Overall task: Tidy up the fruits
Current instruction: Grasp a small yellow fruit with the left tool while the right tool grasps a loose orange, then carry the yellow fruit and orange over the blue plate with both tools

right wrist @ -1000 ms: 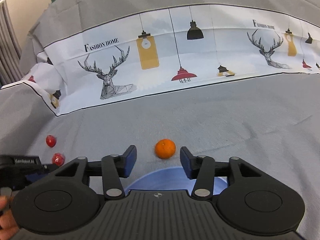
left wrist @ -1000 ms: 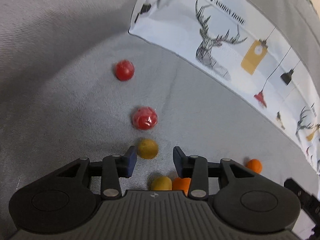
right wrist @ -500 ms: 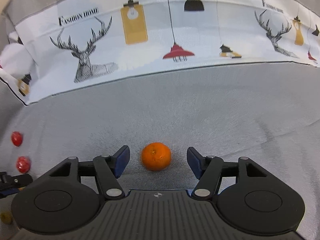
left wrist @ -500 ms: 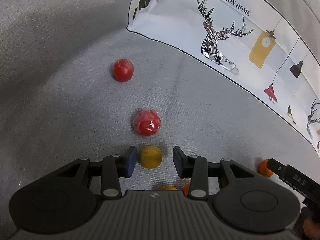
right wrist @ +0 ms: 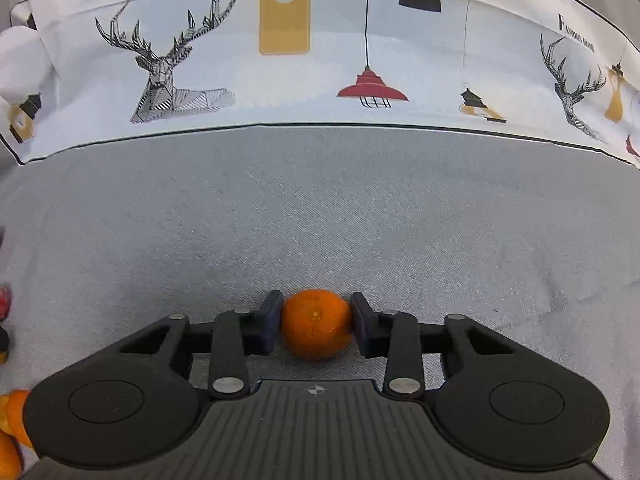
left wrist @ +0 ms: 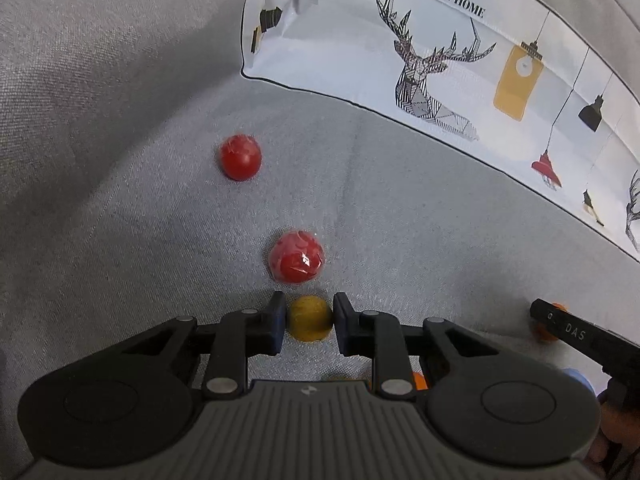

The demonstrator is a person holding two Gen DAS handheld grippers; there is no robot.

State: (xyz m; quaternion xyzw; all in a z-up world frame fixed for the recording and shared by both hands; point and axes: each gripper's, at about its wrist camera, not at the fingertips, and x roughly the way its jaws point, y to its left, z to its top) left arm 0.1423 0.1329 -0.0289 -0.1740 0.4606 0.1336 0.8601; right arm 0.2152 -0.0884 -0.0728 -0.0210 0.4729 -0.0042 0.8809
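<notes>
Gripping a small yellow fruit [left wrist: 310, 323] on the grey fabric surface [left wrist: 120, 240], our left gripper [left wrist: 309, 322] has its two dark blue fingers [left wrist: 276, 322] drawn in against either side of it. Just ahead of the fingertips we see a red fruit in clear wrap [left wrist: 296, 256], and farther out, up and to the left, a second red fruit [left wrist: 240, 157], the two well apart. At the right edge of the same view the right tool [left wrist: 576, 334] reaches in, half covering an orange fruit [left wrist: 550, 326]; a sliver of another orange [left wrist: 419, 380] shows under the left gripper's linkage, and a bit of something blue [left wrist: 576, 378] sits near the right edge.

Through the right wrist camera we find the right gripper [right wrist: 316, 322] closed partway on a mandarin orange [right wrist: 316, 324], both pads touching its sides as it rests on the grey cloth. More orange fruit [right wrist: 14, 412] clusters at the lower left edge. Behind it all, a white printed cloth [right wrist: 320, 80] with deer heads, hanging lamps and the words "Fashion Home" runs across the back.
</notes>
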